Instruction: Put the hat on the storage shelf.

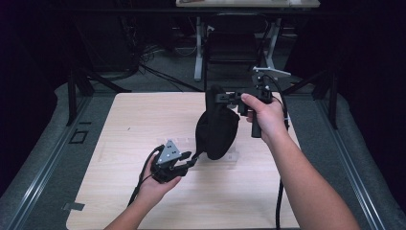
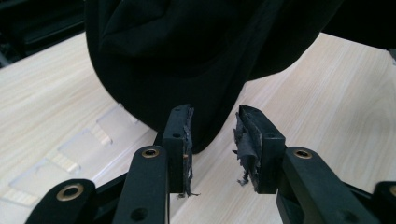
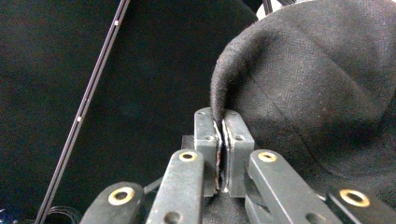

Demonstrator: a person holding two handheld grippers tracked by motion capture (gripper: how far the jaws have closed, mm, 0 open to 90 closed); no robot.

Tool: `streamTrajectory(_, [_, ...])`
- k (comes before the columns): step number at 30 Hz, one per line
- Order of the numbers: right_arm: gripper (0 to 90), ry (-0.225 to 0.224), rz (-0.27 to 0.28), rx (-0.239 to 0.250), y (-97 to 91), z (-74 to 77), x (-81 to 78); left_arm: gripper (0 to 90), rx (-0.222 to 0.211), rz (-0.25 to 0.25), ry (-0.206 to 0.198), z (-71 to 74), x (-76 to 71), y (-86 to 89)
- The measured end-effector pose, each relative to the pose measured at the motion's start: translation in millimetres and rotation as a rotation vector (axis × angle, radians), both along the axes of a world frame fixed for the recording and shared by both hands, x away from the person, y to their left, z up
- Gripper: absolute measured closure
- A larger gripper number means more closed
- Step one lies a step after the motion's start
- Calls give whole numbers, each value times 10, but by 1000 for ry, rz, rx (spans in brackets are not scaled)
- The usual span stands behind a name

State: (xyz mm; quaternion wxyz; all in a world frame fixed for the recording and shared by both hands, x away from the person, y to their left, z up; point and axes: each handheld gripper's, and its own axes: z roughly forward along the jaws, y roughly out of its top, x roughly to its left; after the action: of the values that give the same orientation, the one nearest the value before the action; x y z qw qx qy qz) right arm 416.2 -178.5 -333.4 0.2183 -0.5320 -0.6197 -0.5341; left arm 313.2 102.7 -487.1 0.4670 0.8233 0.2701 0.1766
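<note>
A wooden table (image 1: 143, 120) bears clear plastic pieces (image 2: 84, 142).

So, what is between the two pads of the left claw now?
In the left gripper view, only bare table shows between the left claw pads; the black cloth hangs just beyond, untouched.

Cloth (image 1: 217, 127) hanging above table (image 1: 134, 115)

A fixed high camera looks forward and down over the whole tabletop (image 1: 143, 201). Two close cameras ride the tongs, each looking along its own jaws at the black cloth (image 2: 187, 56), which the high view also shows.
</note>
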Motion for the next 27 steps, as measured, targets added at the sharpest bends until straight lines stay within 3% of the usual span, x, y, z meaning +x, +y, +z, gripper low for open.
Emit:
streamTrajectory(10, [863, -3, 3, 15, 22, -6, -15, 785, 21, 8, -29, -3, 15, -68])
streamTrajectory(20, [831, -22, 9, 15, 45, 24, -34, 821, 52, 18, -46, 5, -4, -65])
streamTrajectory(27, [811, -45, 11, 51, -20, 86, -66, 822, 53, 19, -54, 2, -7, -65])
